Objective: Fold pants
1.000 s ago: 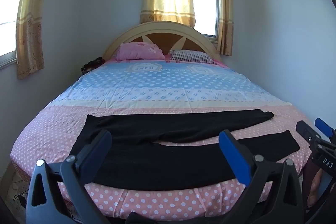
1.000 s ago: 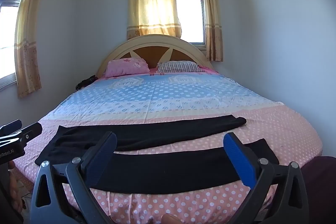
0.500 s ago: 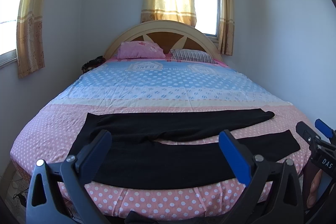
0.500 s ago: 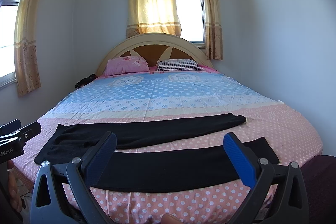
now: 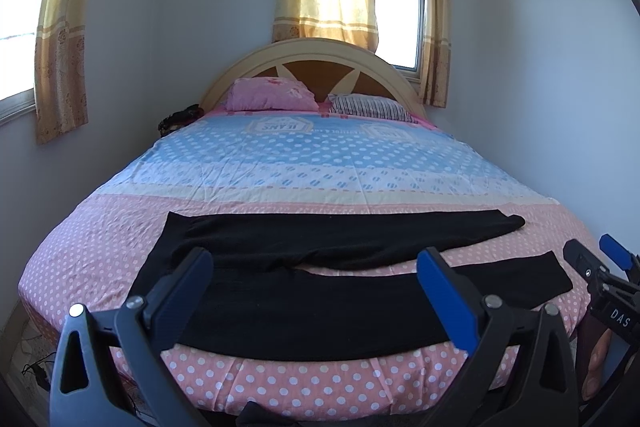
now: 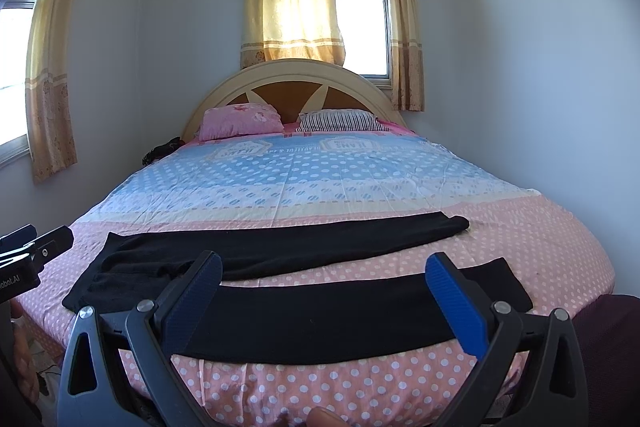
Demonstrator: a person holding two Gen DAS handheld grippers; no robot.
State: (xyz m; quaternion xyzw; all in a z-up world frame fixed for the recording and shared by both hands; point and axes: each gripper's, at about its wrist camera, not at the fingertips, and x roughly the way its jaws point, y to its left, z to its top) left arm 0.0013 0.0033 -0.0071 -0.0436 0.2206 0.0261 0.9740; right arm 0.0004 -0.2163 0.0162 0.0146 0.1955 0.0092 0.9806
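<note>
Black pants (image 5: 320, 291) lie spread flat across the near, pink-dotted end of the bed, waist to the left, both legs running right with a gap between them. In the right wrist view the same pants (image 6: 320, 311) show the near leg closest to the bed's front edge. My left gripper (image 5: 316, 291) hovers open in front of the near leg, nothing between its blue pads. My right gripper (image 6: 324, 293) is open too, short of the near leg, and empty. Each gripper shows at the other view's edge: the right gripper (image 5: 608, 267) and the left gripper (image 6: 28, 251).
The bed (image 5: 320, 163) fills the room's middle, with a blue-dotted sheet further back. A pink pillow (image 5: 270, 99) and a striped pillow (image 5: 368, 107) lie by the wooden headboard. Walls stand close on both sides. Curtained windows sit behind and to the left. A dark bundle (image 5: 178, 117) rests at the far left corner.
Both views have crept slightly forward and up over the bed. The pants lie as they did, and both grippers stay open.
</note>
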